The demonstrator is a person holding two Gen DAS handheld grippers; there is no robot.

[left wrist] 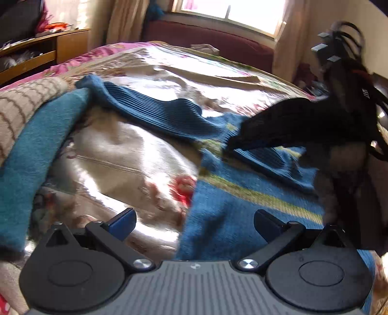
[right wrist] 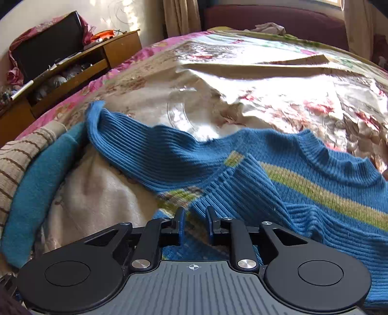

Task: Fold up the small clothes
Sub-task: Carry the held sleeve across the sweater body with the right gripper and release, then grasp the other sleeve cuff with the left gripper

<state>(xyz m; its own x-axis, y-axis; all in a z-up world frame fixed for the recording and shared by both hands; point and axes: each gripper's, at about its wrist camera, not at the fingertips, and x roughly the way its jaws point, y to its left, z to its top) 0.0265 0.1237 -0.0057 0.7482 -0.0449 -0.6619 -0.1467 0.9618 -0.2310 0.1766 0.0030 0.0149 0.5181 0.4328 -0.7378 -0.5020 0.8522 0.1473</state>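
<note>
A small blue knit sweater (right wrist: 278, 174) with a yellow-green stripe lies on the bed. One ribbed sleeve (right wrist: 135, 145) stretches out to the left. The other sleeve is folded over the body. My right gripper (right wrist: 195, 215) has its jaws narrowly apart, low over the folded sleeve's cuff; I cannot tell whether it grips the knit. In the left wrist view it (left wrist: 232, 144) shows as a dark shape with its tip on the sweater (left wrist: 242, 206). My left gripper (left wrist: 194, 224) is open and empty over the sweater's left edge.
The bed has a shiny floral cover (right wrist: 242, 84). A teal garment (right wrist: 41, 184) and a beige striped knit (right wrist: 17, 155) lie piled at the left. A wooden cabinet (right wrist: 72, 67) stands beyond the bed's left side. A window (left wrist: 232, 12) is behind.
</note>
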